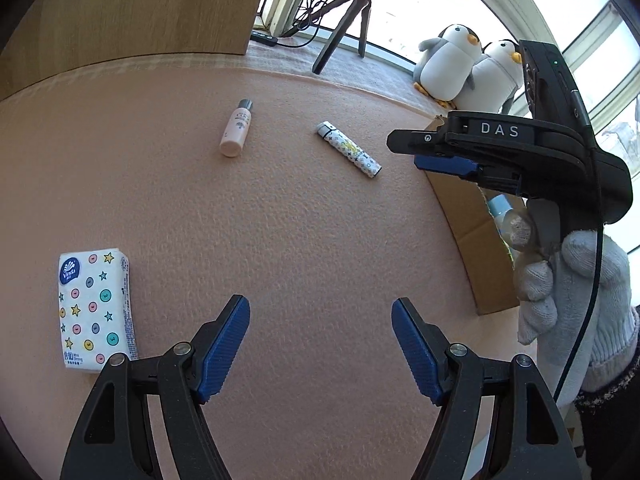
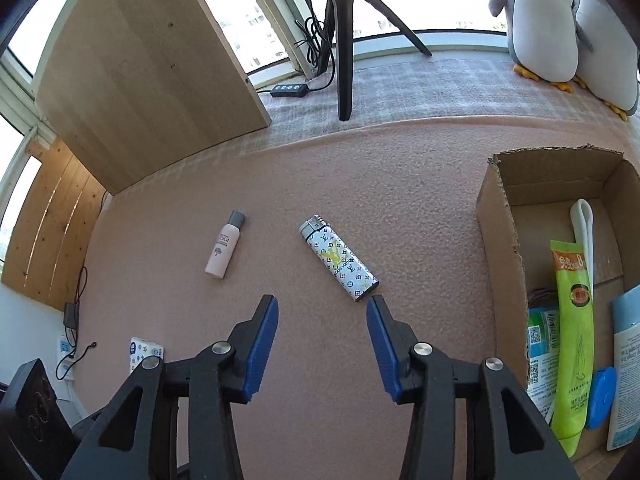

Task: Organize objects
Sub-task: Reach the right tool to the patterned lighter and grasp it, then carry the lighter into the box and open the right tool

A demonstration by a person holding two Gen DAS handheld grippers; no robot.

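Blue-padded, my right gripper (image 2: 322,312) hangs spread and empty, its right fingertip just beside the white patterned lighter (image 2: 339,263). My left gripper (image 1: 321,316) gapes too. Farther: pale pink bottle (image 2: 224,249), brown cardboard box (image 2: 500,240) at right.

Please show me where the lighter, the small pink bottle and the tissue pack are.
lighter (image 2: 338,263): right wrist view, middle of its patterned body.
small pink bottle (image 2: 223,249): right wrist view, on its label.
tissue pack (image 1: 93,307): left wrist view, centre of its printed face.
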